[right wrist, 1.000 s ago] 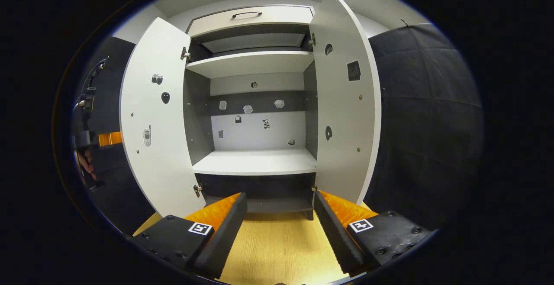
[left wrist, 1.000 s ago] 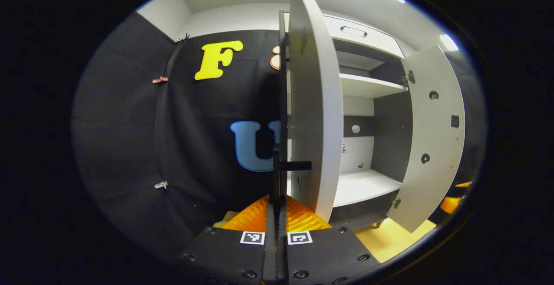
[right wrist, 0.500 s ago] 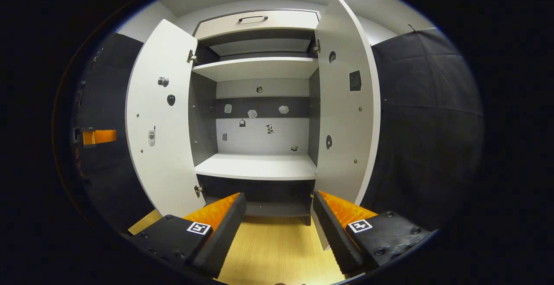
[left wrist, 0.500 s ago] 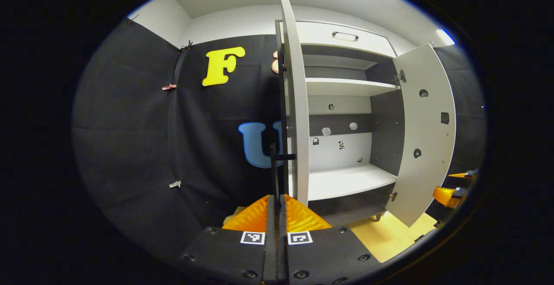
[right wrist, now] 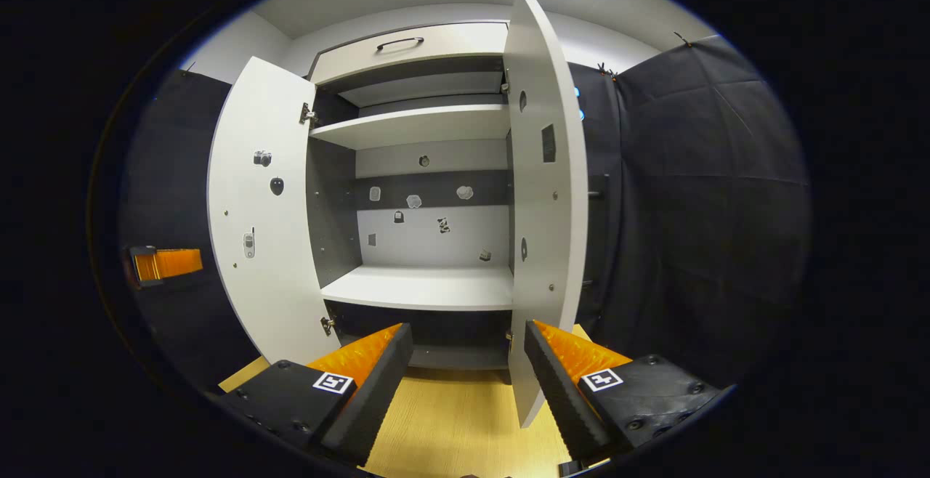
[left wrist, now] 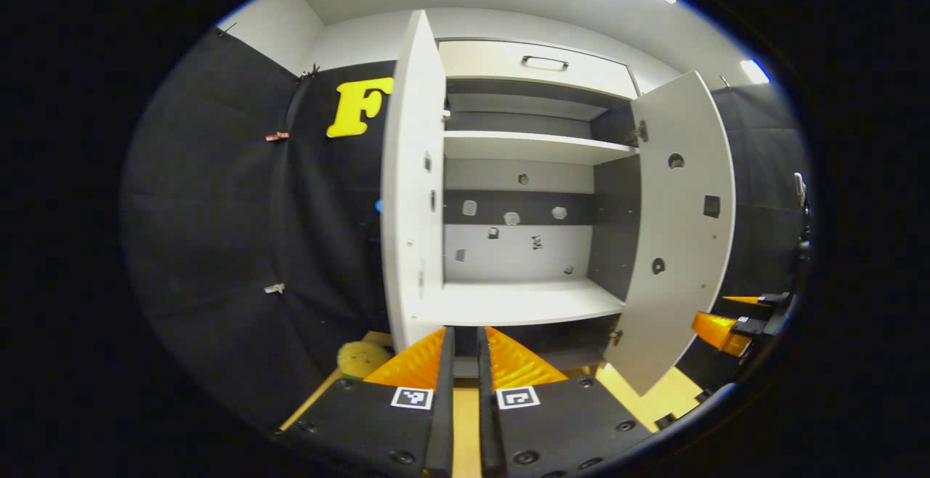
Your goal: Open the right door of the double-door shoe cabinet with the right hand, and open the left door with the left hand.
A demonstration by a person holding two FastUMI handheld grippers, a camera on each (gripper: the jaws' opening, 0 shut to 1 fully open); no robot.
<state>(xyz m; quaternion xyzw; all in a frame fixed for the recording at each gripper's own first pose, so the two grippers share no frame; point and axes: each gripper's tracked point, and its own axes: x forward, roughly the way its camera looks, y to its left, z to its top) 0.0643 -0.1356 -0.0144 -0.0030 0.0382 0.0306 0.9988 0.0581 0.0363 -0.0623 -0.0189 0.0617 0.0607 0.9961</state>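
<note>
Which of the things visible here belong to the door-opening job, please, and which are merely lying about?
Job:
left door
right door
shoe cabinet
left gripper, slightly open
right gripper, open

Lying about:
top drawer
round yellow object on the floor
stickers on the back panel

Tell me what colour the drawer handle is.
The drawer handle is black, on a pale drawer front; the right gripper view shows it best.

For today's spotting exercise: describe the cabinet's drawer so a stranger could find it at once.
Find the white cabinet with both doors swung open. The drawer runs across its very top, above the shelves; it alone is shut and carries a dark handle.
</note>
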